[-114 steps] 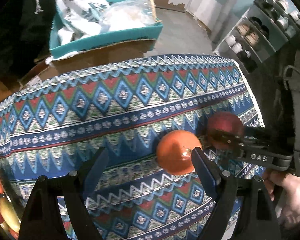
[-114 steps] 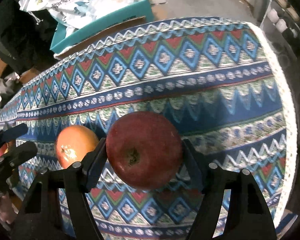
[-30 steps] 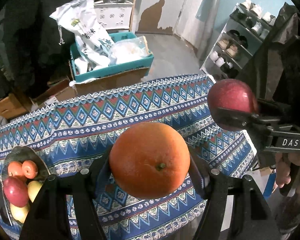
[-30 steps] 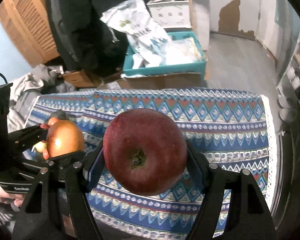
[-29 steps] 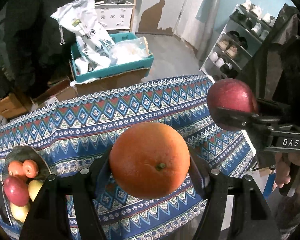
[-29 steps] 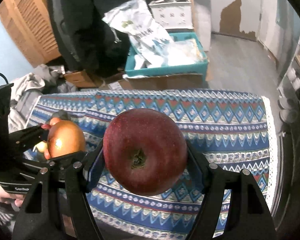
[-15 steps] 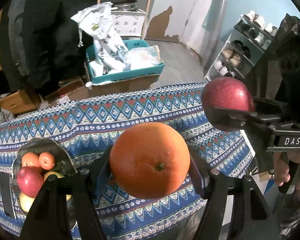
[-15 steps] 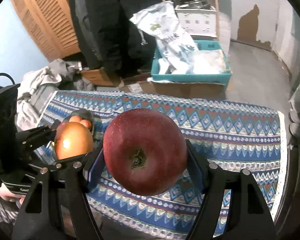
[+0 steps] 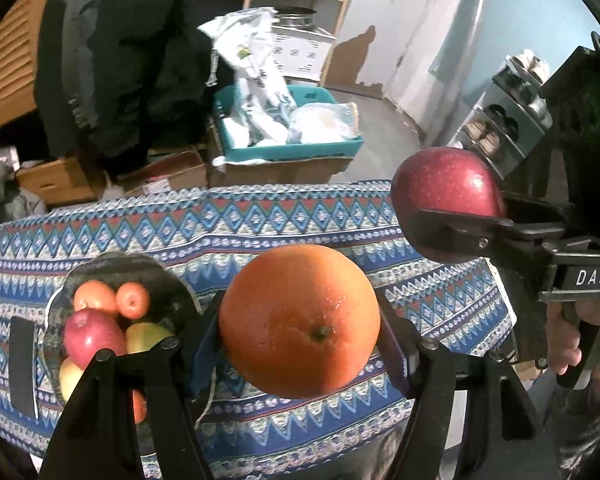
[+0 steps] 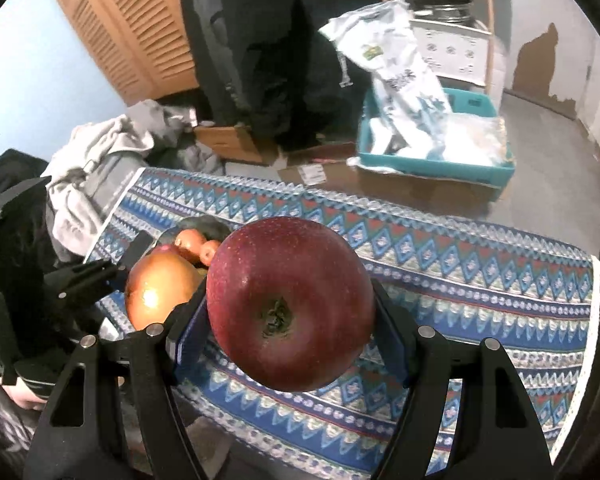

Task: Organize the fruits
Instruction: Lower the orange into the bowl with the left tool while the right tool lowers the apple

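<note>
My left gripper (image 9: 300,344) is shut on a large orange (image 9: 299,321) and holds it high above the table. My right gripper (image 10: 290,320) is shut on a dark red apple (image 10: 290,302), also held high; the apple shows in the left wrist view (image 9: 446,188) to the right of the orange. The orange shows in the right wrist view (image 10: 160,290) at the left. A dark fruit bowl (image 9: 168,280) on the left of the patterned tablecloth (image 9: 280,220) holds a red apple, small oranges and yellow fruits.
A flat black object (image 9: 22,364) lies on the cloth left of the bowl. Behind the table stand a teal box (image 9: 288,148) with white bags, cardboard boxes, a person in dark clothes (image 9: 112,60) and a shoe rack (image 9: 504,120) at the right.
Both grippers have risen further and drawn back from the table, each still holding its fruit. More of the table and the fruit bowl has come into view.
</note>
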Demonstrator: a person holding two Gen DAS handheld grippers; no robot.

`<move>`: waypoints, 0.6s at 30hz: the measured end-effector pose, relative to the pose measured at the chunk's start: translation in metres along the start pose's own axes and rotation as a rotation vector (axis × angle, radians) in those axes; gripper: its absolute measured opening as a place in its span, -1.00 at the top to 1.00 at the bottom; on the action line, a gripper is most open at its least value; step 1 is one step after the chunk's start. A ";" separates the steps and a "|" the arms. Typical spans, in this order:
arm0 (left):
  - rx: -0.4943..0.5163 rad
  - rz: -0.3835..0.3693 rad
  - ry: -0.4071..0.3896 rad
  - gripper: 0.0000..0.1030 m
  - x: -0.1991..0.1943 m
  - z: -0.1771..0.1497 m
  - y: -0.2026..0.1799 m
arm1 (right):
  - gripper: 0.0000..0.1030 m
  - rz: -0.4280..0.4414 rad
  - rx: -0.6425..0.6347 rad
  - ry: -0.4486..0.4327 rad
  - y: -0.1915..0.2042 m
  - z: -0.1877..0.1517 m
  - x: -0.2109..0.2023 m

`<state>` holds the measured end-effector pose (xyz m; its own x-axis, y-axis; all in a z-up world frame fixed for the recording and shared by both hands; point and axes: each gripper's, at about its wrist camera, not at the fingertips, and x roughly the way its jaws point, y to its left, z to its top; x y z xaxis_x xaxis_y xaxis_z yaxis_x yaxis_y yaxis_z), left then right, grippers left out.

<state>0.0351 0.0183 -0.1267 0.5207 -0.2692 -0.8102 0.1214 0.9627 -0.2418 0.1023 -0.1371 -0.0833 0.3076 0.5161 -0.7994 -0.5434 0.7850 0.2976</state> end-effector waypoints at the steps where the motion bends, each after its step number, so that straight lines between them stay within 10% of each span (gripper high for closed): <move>1: -0.009 0.004 0.000 -0.37 -0.001 -0.001 0.005 | -0.42 0.007 0.000 0.006 0.004 0.001 0.004; 18: -0.185 0.122 0.029 -0.37 -0.010 -0.033 0.105 | -0.42 0.100 -0.026 0.110 0.062 0.029 0.085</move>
<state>0.0152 0.1213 -0.1618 0.4969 -0.1539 -0.8540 -0.0998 0.9675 -0.2325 0.1173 -0.0345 -0.1174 0.1643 0.5495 -0.8191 -0.5879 0.7214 0.3660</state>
